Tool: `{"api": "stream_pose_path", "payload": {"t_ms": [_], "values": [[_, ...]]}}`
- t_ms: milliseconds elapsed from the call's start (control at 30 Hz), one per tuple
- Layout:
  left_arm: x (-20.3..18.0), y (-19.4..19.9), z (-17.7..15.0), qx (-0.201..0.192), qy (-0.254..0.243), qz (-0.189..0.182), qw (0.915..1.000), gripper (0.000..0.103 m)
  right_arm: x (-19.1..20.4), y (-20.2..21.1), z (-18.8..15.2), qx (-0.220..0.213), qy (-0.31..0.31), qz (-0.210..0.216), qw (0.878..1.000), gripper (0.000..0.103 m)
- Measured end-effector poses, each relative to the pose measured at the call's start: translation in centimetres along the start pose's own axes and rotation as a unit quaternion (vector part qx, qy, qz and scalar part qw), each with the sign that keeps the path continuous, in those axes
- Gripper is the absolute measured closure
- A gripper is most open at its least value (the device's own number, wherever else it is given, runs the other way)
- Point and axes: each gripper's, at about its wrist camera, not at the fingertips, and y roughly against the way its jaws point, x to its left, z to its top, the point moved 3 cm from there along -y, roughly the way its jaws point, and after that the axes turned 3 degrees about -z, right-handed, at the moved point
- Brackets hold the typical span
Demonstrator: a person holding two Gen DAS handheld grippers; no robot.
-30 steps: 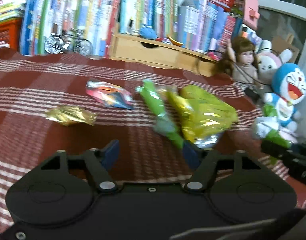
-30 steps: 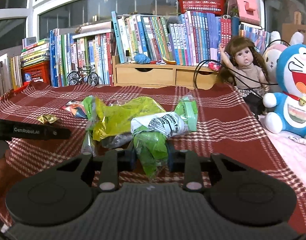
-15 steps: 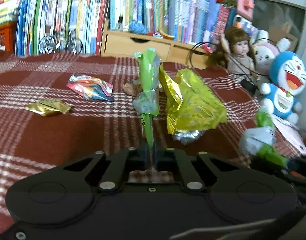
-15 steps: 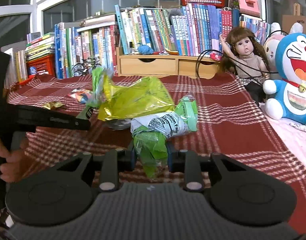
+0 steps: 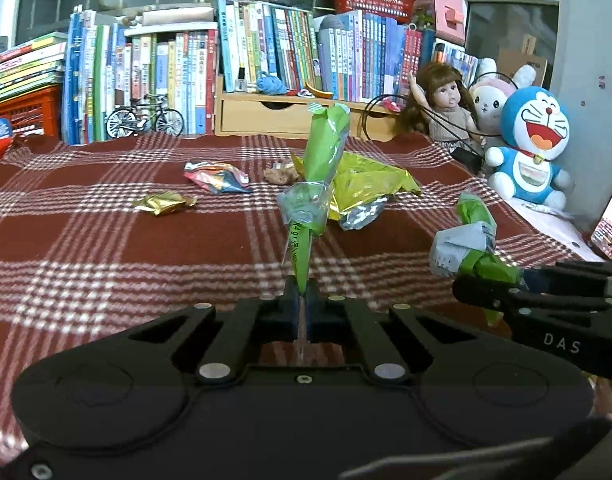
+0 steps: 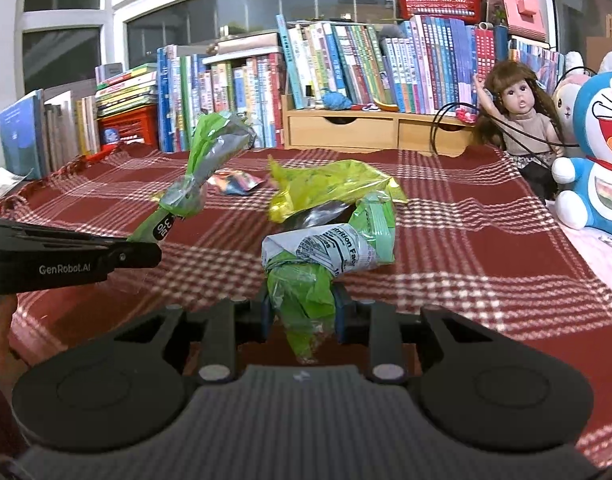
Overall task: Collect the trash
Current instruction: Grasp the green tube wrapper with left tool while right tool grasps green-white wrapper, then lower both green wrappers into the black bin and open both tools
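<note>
On the plaid cloth (image 5: 106,240), four loose wrappers; each claw, left (image 5: 302,300) and right (image 6: 302,308), clamped on one green wrapper.

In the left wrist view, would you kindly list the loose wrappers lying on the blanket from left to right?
Gold wrapper → colourful wrapper → brown scrap → yellow bag.

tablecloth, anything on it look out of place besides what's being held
Yes. Loose trash lies on the tablecloth: a gold wrapper, a colourful wrapper, a brownish scrap and a crumpled yellow bag.
</note>
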Motion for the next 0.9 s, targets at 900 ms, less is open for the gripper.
{"api": "stream_pose_path", "payload": {"t_ms": [900], "values": [[0.6,14.9,-16.4,0.100,0.068,0.016,0.9926,0.100,9.6,10.6,-11.8,0.092,0.060,0.096,0.989,0.070]]}}
